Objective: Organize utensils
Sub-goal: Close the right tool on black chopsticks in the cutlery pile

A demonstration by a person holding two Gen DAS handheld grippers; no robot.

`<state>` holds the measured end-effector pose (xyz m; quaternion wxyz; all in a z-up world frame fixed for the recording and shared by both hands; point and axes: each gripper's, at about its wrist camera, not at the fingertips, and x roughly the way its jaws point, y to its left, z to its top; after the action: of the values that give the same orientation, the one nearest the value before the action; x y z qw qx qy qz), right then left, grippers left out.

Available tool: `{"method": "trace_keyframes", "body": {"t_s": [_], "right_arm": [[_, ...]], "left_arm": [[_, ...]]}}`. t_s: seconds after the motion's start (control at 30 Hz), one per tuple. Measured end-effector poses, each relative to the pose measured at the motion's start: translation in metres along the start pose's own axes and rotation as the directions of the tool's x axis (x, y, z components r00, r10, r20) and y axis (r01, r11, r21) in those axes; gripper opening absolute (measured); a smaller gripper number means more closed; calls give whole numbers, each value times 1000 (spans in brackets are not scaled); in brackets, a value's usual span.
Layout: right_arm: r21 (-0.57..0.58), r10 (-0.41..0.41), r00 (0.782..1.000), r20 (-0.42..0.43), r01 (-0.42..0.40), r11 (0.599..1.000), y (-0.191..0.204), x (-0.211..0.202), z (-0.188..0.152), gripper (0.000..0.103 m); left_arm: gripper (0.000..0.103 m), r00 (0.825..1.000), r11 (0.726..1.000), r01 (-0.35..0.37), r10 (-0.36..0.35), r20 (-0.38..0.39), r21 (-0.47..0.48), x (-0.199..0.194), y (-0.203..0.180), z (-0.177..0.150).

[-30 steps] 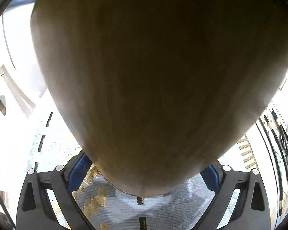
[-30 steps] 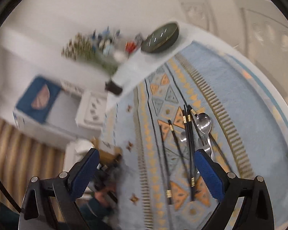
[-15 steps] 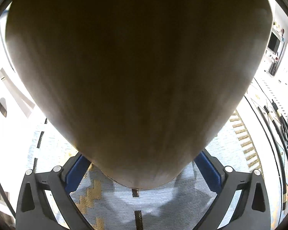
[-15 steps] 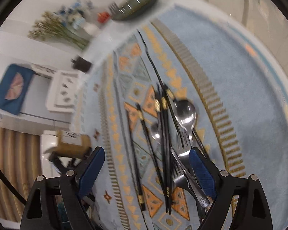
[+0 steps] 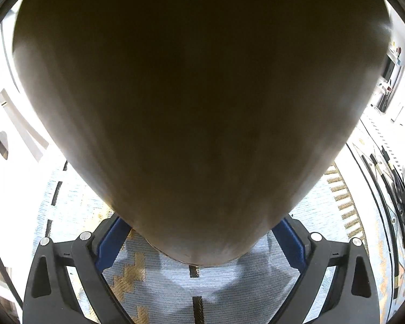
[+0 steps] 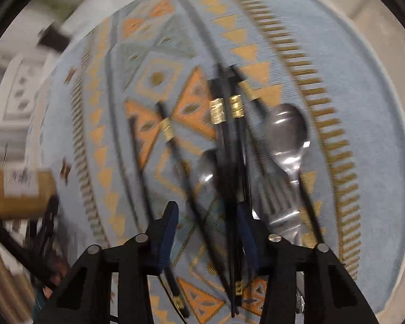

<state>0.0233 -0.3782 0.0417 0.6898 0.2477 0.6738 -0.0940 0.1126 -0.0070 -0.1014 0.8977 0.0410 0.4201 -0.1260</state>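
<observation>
Black gold-banded chopsticks point(image 6: 224, 145) and steel spoons point(image 6: 286, 132) are crowding your closing right jaws; bare patterned blue cloth point(image 6: 345, 62) is lying open rightward.

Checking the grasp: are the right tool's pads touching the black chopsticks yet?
Cannot tell. In the blurred right wrist view the right tool is closing over the black chopsticks, which run between its pads, but no contact or gap shows plainly.

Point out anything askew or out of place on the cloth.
The utensils are a jumble: black chopsticks lie crossed at angles over a small spoon, with a fork and big spoon alongside. The right tool is closing around the chopsticks.
</observation>
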Motion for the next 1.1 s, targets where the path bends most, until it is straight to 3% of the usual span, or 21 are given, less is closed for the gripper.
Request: {"method": "trace_keyframes", "body": {"t_s": [0.13, 0.17, 0.23, 0.33, 0.67, 0.8, 1.0, 1.1], "right_arm": [[20, 22, 1000, -11, -21, 1000, -7, 2, -1, 42], [13, 26, 1000, -6, -26, 1000, -6, 4, -1, 38], [41, 26, 999, -29, -25, 999, -11, 12, -1, 15], [159, 84, 996, -14, -81, 984, -26, 10, -3, 11], [174, 155, 986, 64, -164, 971, -30, -34, -31, 11], [164, 132, 989, 68, -141, 976, -25, -33, -39, 11], [183, 120, 993, 3, -118, 976, -39, -19, -46, 11], [218, 156, 986, -54, -141, 966, -49, -7, -56, 13]], "left_arm": [[96, 1000, 1000, 25, -25, -1, -15, 4, 8, -3], [96, 1000, 999, 30, -30, -1, -18, 8, 7, 8], [96, 999, 999, 34, -34, -1, -21, 7, 11, 6], [96, 999, 999, 34, -34, -1, -21, 8, 11, 7], [100, 998, 997, 65, -65, -2, -32, 10, 24, 4], [101, 998, 997, 65, -65, -2, -31, 10, 26, 1], [102, 998, 997, 64, -64, -2, -31, 10, 26, 2], [102, 998, 997, 65, -65, -2, -32, 10, 24, 3]]}}
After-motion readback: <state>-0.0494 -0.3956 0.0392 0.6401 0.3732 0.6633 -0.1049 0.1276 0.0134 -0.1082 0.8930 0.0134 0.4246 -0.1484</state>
